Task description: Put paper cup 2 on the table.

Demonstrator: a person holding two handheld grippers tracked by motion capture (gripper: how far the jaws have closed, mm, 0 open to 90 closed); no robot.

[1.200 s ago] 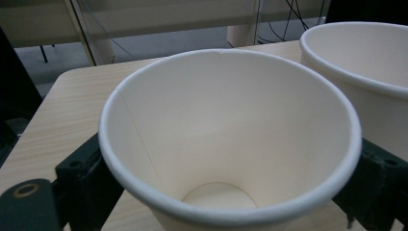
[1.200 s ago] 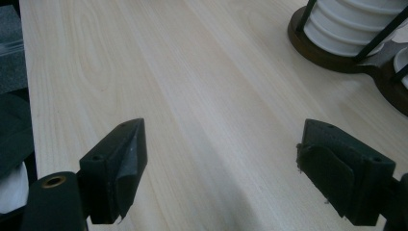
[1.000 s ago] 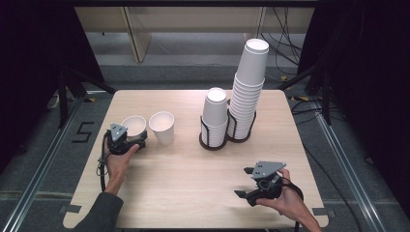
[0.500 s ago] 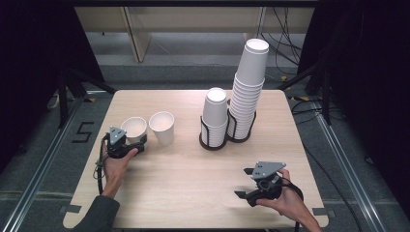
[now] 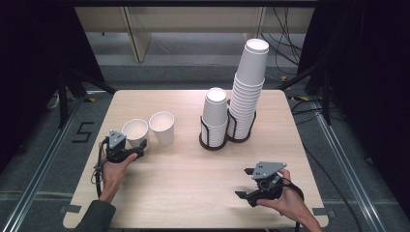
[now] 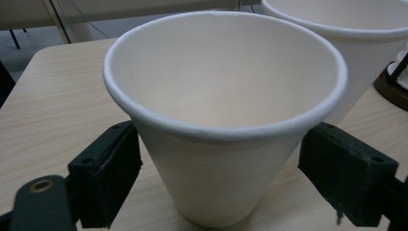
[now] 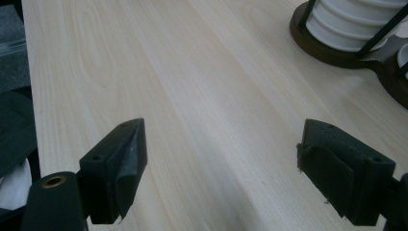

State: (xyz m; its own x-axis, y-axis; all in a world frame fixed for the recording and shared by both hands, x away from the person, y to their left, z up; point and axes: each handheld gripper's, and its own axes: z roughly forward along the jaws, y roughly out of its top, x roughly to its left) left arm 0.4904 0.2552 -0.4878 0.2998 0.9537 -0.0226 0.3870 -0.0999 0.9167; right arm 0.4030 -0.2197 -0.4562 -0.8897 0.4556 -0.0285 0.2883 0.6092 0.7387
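Step in hand: grasp of paper cup [image 6: 226,120], upright at near-left of worktop [image 5: 193,169].
Left gripper [image 5: 137,147]: fingers [image 6: 108,168] just closing round cup; left finger at wall, right finger slightly clear.
Right gripper [image 5: 247,182]: fingers wide, empty, near right.
Next, judged: finish closing gently, lift toward stacked cups [image 5: 215,113].

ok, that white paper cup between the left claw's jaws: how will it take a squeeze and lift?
The white paper cup is thin-walled and open-topped, so it probably dents under a hard squeeze. It looks empty, hence light. The tapered sides may let it slip downward.

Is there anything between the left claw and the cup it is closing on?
Nothing visible. The cup already stands between the left claw's jaws, which have just been closing; the second cup stands beside it, outside them.
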